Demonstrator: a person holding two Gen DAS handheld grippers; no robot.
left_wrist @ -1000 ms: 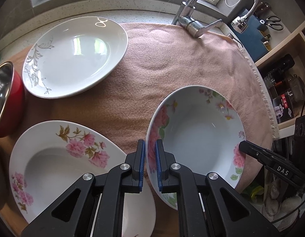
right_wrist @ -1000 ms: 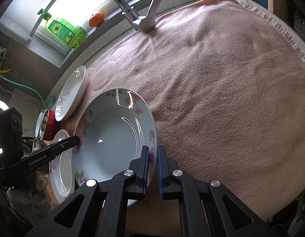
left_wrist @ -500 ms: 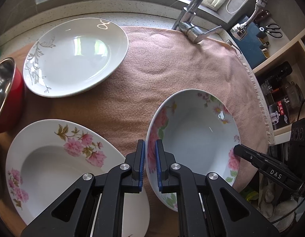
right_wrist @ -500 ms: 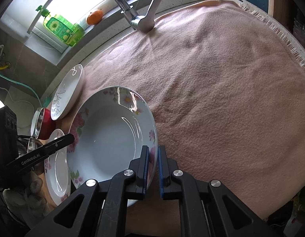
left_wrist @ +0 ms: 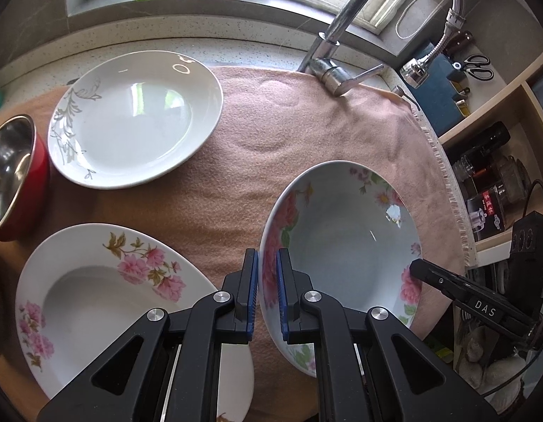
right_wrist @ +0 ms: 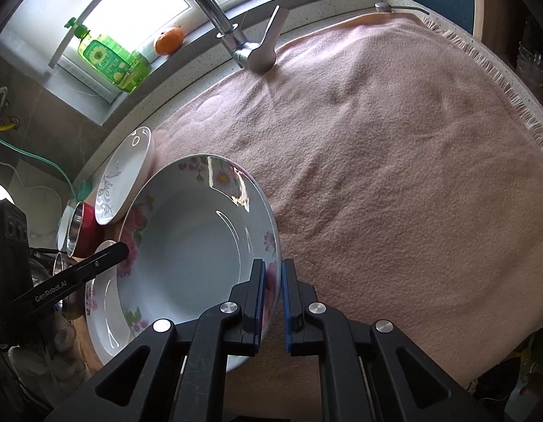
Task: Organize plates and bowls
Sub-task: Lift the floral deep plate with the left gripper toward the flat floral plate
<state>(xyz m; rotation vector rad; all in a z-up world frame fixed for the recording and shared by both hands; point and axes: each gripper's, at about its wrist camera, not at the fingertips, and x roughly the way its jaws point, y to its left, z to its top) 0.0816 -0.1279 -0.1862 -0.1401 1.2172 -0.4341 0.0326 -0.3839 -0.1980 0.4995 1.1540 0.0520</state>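
Observation:
A pale blue deep plate with pink flowers on its rim is held between both grippers, tilted over the pink cloth. My left gripper is shut on its near-left rim. My right gripper is shut on the opposite rim, and its finger shows at the plate's right edge. A white deep plate with pink flowers lies to the left. A white plate with a grey leaf pattern lies behind it. A red bowl with a steel inside sits at the far left.
A chrome tap rises at the back of the cloth. A green soap bottle and an orange stand on the window sill. Shelves with bottles and jars are at the right. The cloth's right half is bare.
Both grippers keep their hold on the blue plate. The left wrist view has tipped up slightly, showing more of the window sill; the plate has barely shifted.

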